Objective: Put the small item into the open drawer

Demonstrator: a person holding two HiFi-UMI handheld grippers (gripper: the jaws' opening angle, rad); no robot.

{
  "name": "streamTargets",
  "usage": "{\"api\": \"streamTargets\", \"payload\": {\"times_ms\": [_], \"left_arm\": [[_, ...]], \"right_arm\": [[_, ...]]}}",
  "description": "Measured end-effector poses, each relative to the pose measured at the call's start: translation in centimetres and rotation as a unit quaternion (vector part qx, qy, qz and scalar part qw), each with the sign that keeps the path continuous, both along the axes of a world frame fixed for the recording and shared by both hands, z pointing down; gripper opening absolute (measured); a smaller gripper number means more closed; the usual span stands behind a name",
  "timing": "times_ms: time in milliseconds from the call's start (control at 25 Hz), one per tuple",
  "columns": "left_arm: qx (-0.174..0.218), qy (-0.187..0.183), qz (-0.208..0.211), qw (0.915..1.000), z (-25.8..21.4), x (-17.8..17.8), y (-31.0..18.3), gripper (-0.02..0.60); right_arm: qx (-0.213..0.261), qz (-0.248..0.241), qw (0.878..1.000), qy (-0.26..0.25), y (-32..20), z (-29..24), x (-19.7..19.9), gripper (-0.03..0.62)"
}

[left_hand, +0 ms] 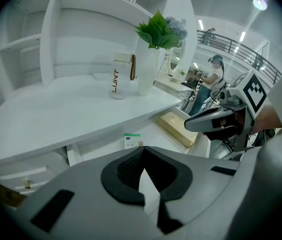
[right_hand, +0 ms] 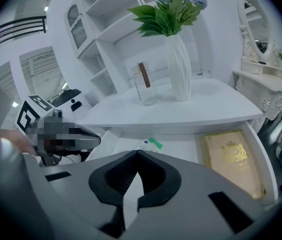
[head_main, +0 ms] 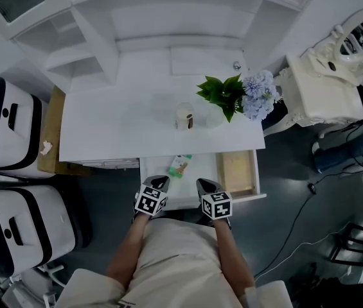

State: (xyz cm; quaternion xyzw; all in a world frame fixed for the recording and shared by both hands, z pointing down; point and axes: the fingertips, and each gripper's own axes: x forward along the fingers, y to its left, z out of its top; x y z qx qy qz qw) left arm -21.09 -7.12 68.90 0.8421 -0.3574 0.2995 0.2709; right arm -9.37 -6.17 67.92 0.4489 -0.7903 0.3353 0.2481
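Surface [head_main: 117, 127]: big white one w/ shelves [head_main: 168, 18] at the back. Top is mostly bare.
Floor units [head_main: 8, 127]: two white & black ones, left of the surface, one in front of the other.
Dressing table [head_main: 322, 88]: white, curly edges, round mirror on top. Stands to the right, apart from the surface.
Drawer [head_main: 202, 167]: white, pulled out from under the front edge of the surface, right in front of the person.
Vase [head_main: 236, 95]: white & tall, upright near the right end of the surface. Green leaves & pale blue flowers in it.
Gold box [head_main: 238, 174]: flat, lies in the right part of the drawer.
Left gripper [head_main: 157, 183]: jaws together, nothing btwn them. Hangs over the front left of the drawer, tip tilted down.
Right gripper [head_main: 205, 183]: jaws together too, nothing in them. Just beside the left one, over the front of the drawer.
Cup [head_main: 185, 116]: clear w/ a brown strap, upright on the surface, just left of the vase.
Small item [head_main: 180, 166]: little green & white pack. Lies in the left part of the drawer, near the back, well apart from the gold box. Neither gripper touches it.
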Motion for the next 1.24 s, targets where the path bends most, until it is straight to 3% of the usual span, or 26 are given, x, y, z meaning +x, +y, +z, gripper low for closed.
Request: {"api": "streamTargets", "payload": {"times_ms": [1240], "left_arm": [[-0.005,0.014,0.008,0.9999,-0.12,0.76,0.37,0.017]], "right_arm": [[0.004,-0.005,1.0,0.009,0.67,0.16,0.21,0.025]]}}
